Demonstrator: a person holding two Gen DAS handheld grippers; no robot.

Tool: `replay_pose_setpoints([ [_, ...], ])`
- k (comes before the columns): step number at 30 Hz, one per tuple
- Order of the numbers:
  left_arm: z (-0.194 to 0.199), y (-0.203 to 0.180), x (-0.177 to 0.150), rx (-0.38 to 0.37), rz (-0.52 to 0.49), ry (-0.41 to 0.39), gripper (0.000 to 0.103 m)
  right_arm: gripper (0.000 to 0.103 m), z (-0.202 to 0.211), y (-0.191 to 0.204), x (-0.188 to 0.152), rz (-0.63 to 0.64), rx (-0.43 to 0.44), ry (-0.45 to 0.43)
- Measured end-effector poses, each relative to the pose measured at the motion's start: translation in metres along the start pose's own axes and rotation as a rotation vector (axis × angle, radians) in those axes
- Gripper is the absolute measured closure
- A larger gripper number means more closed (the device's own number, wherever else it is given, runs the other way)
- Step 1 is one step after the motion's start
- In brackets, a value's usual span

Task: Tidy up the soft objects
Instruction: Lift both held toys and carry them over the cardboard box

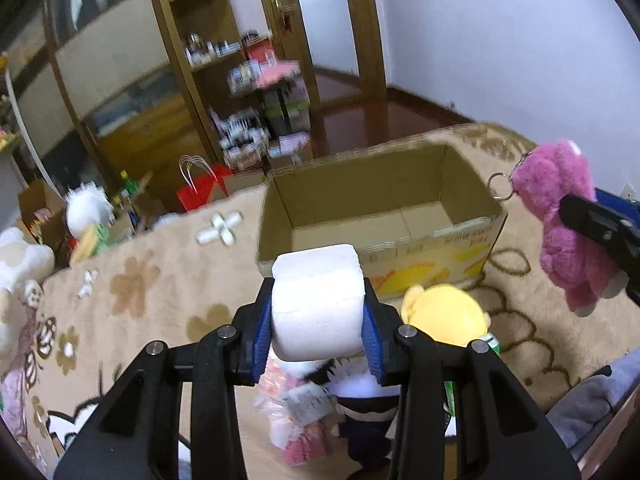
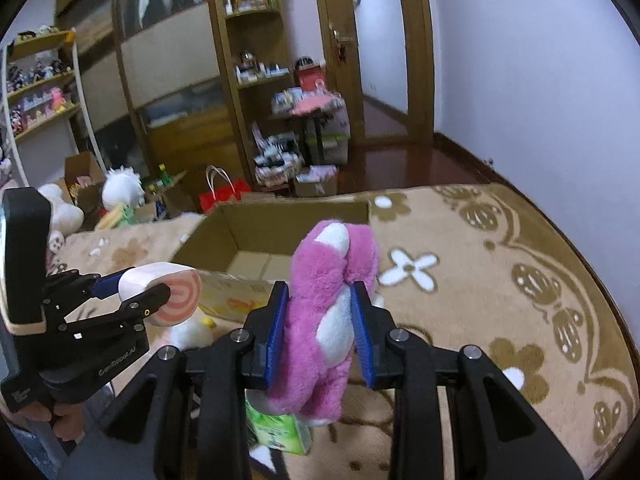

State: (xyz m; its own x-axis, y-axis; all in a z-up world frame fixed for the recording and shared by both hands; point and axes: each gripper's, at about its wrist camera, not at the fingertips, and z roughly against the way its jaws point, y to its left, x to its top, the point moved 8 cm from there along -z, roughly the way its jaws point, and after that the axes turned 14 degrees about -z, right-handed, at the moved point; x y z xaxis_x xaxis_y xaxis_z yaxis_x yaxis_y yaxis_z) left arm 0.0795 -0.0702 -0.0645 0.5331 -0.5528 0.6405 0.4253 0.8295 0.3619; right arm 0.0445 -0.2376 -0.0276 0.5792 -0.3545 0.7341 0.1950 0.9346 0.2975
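Note:
My left gripper (image 1: 318, 334) is shut on a white roll-cake plush (image 1: 318, 304) and holds it above the bed, just short of an open cardboard box (image 1: 472, 236). The plush's pink swirl end (image 2: 178, 298) shows in the right wrist view. My right gripper (image 2: 322, 332) is shut on a pink plush bear (image 2: 328, 312) with a key ring (image 1: 500, 186), held up to the right of the box (image 2: 224, 236). A yellow-headed plush (image 1: 448, 316), a dark-suited doll (image 1: 372, 420) and a pink packet (image 1: 296, 412) lie on the blanket below my left gripper.
A beige flowered blanket (image 2: 500, 280) covers the bed. A green carton (image 2: 280, 432) lies under my right gripper. Beyond the bed are a red bag (image 1: 200, 192), white plush toys (image 1: 86, 208), wooden shelves (image 2: 256, 80) and a doorway (image 2: 376, 48).

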Motion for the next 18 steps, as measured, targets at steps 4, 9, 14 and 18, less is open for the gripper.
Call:
replay_pose_setpoints([
  [4, 0.026, 0.009, 0.012, 0.029, 0.016, -0.068, 0.066, 0.071, 0.013, 0.011, 0.009, 0.001, 0.036, -0.041],
  [9, 0.042, 0.023, 0.029, 0.068, 0.029, -0.128, 0.066, 0.070, 0.021, 0.021, 0.022, 0.002, 0.069, -0.085],
  [14, 0.043, 0.036, 0.049, 0.105, 0.038, -0.165, 0.066, 0.070, 0.019, 0.028, 0.040, 0.018, 0.080, -0.124],
  [18, 0.038, 0.048, 0.059, 0.131, 0.062, -0.183, 0.066, 0.070, 0.009, 0.027, 0.051, -0.003, 0.084, -0.130],
])
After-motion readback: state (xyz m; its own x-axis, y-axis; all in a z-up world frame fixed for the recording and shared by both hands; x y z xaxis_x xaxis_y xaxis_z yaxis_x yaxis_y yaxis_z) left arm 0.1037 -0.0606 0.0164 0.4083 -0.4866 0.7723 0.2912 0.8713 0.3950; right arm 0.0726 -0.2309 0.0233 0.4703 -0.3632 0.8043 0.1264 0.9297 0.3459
